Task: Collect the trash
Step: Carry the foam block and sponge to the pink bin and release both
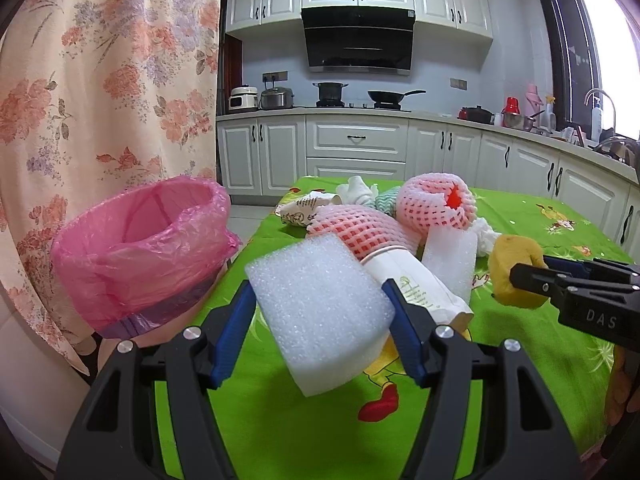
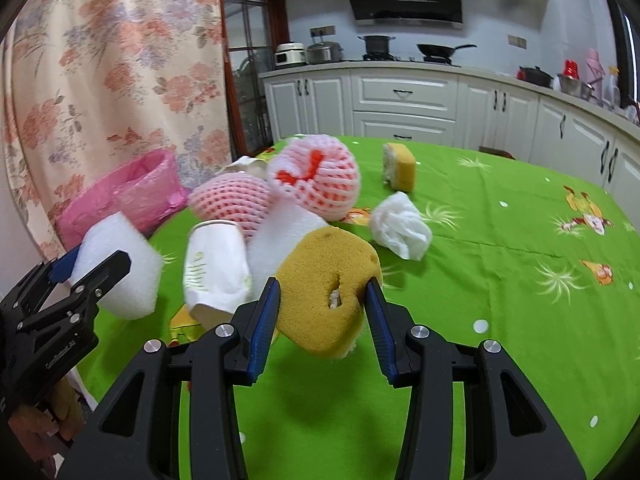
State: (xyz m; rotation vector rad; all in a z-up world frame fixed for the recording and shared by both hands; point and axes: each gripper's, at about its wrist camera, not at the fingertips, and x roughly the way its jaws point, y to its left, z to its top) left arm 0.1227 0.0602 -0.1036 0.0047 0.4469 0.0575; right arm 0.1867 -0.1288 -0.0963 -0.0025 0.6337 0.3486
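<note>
My left gripper (image 1: 320,316) is shut on a white foam block (image 1: 320,312) and holds it above the green tablecloth (image 1: 304,432); the block also shows in the right wrist view (image 2: 120,264). My right gripper (image 2: 324,300) is shut on a yellow sponge (image 2: 324,280), lifted off the table; the sponge also shows in the left wrist view (image 1: 516,272). A bin with a pink bag (image 1: 140,248) stands at the table's left edge. On the table lie a crushed paper cup (image 2: 214,268), two pink foam fruit nets (image 2: 316,176), another foam piece (image 1: 450,264) and a crumpled white tissue (image 2: 400,226).
A second yellow sponge (image 2: 400,166) sits further back on the table. A patterned paper cup (image 1: 304,208) and a striped cloth (image 1: 386,200) lie behind the nets. A floral curtain (image 1: 100,80) hangs at the left. Kitchen cabinets (image 1: 356,148) stand behind the table.
</note>
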